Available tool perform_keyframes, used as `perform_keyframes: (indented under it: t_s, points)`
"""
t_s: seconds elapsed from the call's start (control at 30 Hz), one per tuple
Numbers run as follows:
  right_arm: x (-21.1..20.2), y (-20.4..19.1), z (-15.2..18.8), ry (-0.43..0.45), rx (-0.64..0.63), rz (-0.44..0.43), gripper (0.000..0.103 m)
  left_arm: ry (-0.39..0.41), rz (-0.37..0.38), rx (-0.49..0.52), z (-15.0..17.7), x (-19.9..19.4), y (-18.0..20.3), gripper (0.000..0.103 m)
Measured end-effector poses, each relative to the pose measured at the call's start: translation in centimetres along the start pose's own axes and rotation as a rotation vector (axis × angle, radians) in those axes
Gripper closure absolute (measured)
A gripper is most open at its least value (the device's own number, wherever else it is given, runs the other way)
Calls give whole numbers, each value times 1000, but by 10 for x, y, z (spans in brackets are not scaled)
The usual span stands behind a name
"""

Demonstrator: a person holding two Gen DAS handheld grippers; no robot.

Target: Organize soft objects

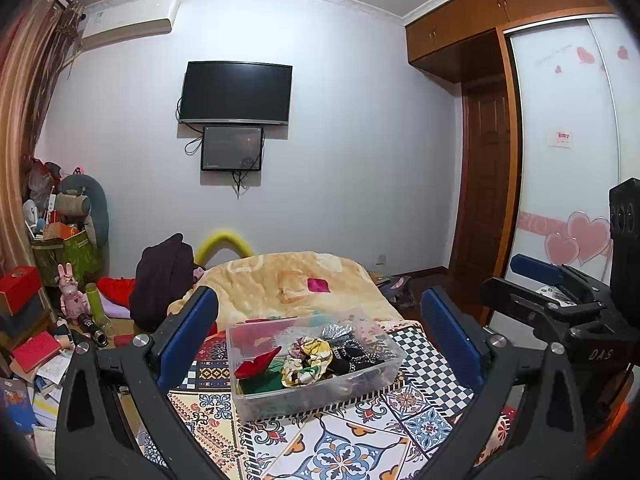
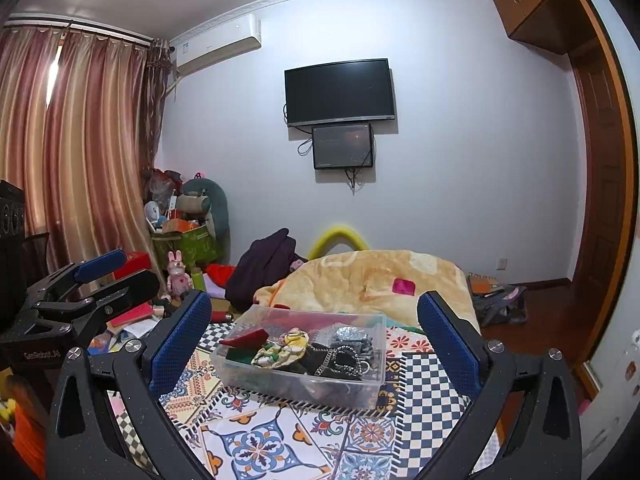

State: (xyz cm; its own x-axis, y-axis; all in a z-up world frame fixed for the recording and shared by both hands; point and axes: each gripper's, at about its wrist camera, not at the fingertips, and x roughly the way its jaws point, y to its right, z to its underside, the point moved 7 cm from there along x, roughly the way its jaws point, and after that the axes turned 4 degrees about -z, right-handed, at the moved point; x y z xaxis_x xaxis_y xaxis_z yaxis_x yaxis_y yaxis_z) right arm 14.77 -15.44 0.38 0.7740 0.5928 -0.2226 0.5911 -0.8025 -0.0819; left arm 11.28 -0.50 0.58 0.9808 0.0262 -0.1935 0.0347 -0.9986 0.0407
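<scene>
Both grippers, left (image 1: 320,336) and right (image 2: 314,336), gape wide, holding nothing.
Clear box (image 1: 320,394) of scrunchies (image 1: 306,362) sits center frame on the patterned cloth (image 1: 340,440).

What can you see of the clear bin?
The bin is a shallow rectangular tub of clear plastic, with no lid on it, sitting flat and upright on the patterned cloth in front of the beige blanket. It holds a loose heap of soft items: a red piece, a yellow floral scrunchie, green fabric, black pieces with chain trim and something silvery at the back. Neither gripper touches it; in both wrist views it lies between the open fingers, farther off.
</scene>
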Motion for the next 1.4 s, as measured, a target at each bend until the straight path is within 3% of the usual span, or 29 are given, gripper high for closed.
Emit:
perform_keyframes:
  t_s: [1.4]
  points:
    - [1, 0, 3, -8, -7, 3, 0, -27, 30, -5, 3, 2, 2, 0]
